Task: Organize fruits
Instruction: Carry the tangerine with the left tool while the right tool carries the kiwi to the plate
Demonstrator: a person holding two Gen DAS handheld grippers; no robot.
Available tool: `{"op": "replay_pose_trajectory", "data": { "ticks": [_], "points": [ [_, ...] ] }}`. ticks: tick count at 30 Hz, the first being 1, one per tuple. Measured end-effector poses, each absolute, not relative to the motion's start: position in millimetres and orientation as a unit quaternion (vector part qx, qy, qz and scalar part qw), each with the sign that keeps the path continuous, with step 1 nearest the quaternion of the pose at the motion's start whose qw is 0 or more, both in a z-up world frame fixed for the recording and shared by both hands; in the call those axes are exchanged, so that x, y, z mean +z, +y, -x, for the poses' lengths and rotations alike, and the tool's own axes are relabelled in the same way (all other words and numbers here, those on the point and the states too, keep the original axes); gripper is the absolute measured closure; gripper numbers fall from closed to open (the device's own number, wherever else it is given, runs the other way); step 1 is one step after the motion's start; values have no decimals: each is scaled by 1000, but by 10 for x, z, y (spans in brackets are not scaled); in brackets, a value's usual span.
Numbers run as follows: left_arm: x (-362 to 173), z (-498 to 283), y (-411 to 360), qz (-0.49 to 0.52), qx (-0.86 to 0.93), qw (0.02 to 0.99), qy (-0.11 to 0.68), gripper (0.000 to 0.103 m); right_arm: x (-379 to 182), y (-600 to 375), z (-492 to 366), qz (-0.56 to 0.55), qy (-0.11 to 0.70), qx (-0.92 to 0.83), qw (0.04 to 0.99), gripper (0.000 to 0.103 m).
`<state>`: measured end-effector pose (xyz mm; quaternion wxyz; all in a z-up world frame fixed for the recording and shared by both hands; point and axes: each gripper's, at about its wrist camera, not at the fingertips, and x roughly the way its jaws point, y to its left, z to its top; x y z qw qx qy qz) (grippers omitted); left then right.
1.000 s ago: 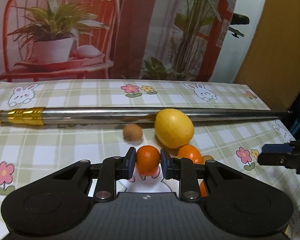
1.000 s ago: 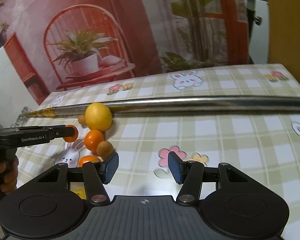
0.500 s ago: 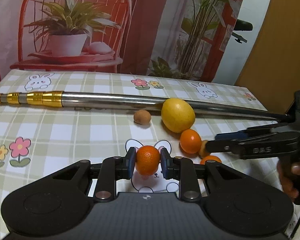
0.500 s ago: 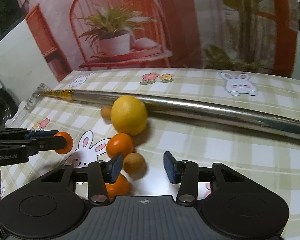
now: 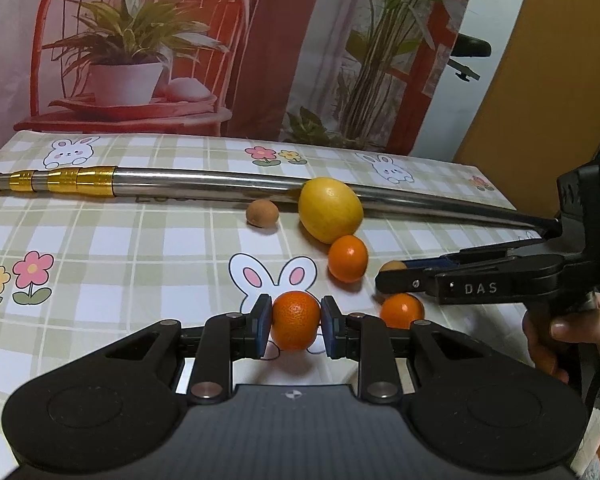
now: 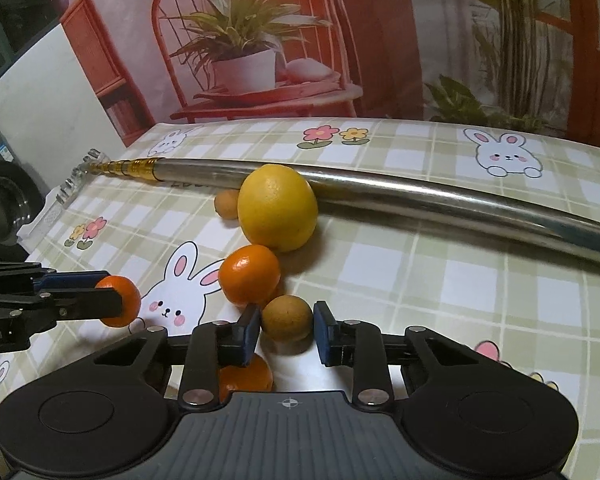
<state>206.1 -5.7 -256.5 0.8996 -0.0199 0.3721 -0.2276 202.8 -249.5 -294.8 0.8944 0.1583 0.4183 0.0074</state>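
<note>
Closure of the right gripper [image 6: 286, 330], whose jaws have just drawn in from a wide spread onto the small brown fruit [image 6: 287, 317] on the checked tablecloth [image 6: 440, 280], while the left gripper [image 5: 294, 326] pinches a mandarin [image 5: 295, 325], suggesting both fruits are ready for sorting.

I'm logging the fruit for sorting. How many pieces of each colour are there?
Orange: 3: one in the left gripper, one beside the lemon, one nearest the grippers
Yellow: 1: the lemon
Brown: 2: one by the metal pole, one in the right gripper
Total: 6
</note>
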Motion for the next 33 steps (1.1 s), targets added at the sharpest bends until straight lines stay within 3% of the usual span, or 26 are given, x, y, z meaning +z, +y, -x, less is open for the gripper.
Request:
{"op": "replay_pose_trajectory", "data": {
  "ticks": [17,33],
  "points": [
    [-2404,-1554,-84,39,-235,899,367,75,-2463,-2284,-1139,-176,340,-44,923,77],
    [-2388,-917,-66,31,-254,893,371,75,-2379,-1738,-525,-190,336,-37,922,76]
  ]
}}
